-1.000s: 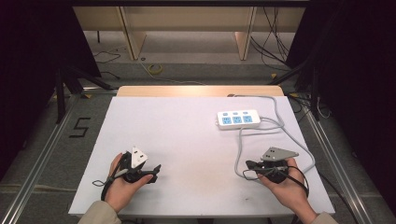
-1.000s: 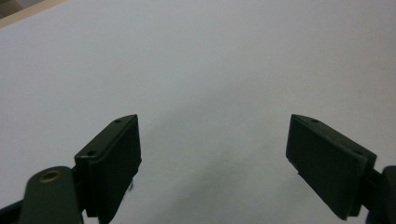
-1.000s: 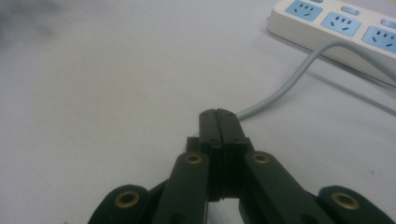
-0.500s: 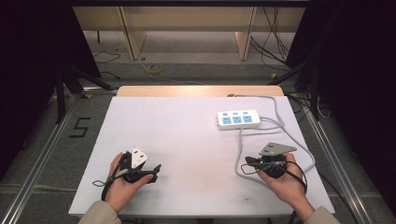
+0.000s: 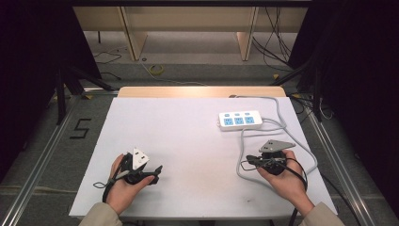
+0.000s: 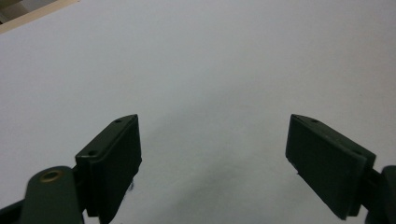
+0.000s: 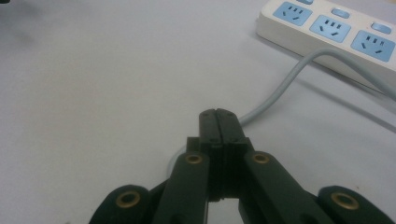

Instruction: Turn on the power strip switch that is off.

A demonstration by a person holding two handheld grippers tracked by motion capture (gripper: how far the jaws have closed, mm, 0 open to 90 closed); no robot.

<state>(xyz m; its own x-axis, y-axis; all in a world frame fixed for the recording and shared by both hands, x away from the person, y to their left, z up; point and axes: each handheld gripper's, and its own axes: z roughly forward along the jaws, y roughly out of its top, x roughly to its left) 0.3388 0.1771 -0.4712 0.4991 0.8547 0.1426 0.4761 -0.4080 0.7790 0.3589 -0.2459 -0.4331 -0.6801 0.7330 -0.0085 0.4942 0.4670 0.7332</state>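
Nearest, the left gripper (image 5: 157, 168) rests on the white counter (image 5: 188, 141) w/ jaws wide apart & nothing between them, same spot as a sec ago. The right gripper (image 7: 218, 114), jaws pressed together & empty, has nudged slightly towards the loop of grey cable (image 5: 244, 141) just beside it. Farther back lies the white 3-socket power strip w/ blue outlets (image 5: 240, 120), untouched, so prob. the reach for cable/strip is only starting.

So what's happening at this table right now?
A person holds a hand-held gripper in each hand over a white table. The left hand-held gripper is open with nothing between its jaws. The right hand-held gripper is shut on nothing, close to the grey cable of a white power strip. Neither is gripping anything yet.
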